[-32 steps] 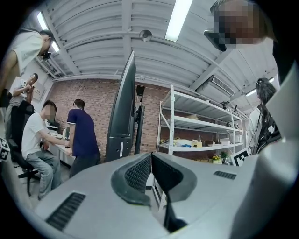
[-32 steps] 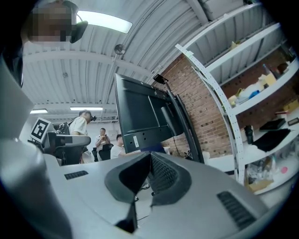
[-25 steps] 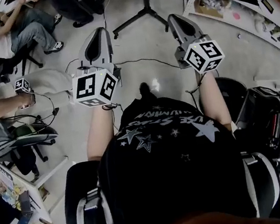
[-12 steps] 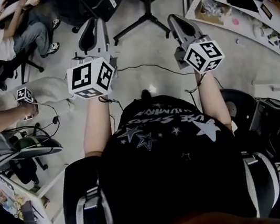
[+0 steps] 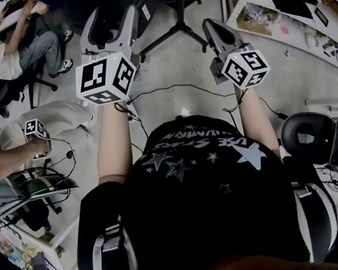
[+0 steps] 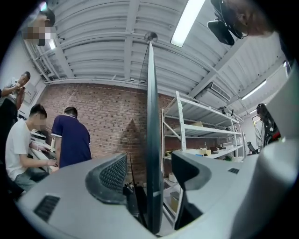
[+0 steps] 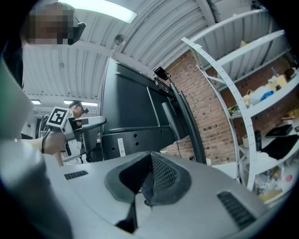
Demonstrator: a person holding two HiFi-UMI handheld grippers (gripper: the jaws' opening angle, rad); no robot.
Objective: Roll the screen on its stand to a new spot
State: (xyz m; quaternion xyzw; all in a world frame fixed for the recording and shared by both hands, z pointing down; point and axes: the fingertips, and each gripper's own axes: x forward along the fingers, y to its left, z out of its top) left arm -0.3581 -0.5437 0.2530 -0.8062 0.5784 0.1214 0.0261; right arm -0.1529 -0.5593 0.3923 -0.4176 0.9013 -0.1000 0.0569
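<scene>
Both jaws of the left gripper (image 5: 115, 12) stand apart, having just been opening; the thin edge of the tall black flat screen (image 6: 152, 116) rises between them, clear of both pads. The right gripper (image 7: 148, 177) is closed on nothing, with the screen's back at its far left. A white metal shelf rack (image 7: 220, 79) at right holds cardboard boxes (image 5: 255, 9). Below is a pale concrete floor (image 5: 170, 67), with a red brick wall (image 6: 112, 116) far off

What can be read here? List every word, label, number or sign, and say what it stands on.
No text reads clearly.
Black shirt: white print, upside down, too blurred to read.
White label on the back of the screen: too small to read.
Marker cubes: square patterns only, no words.
</scene>
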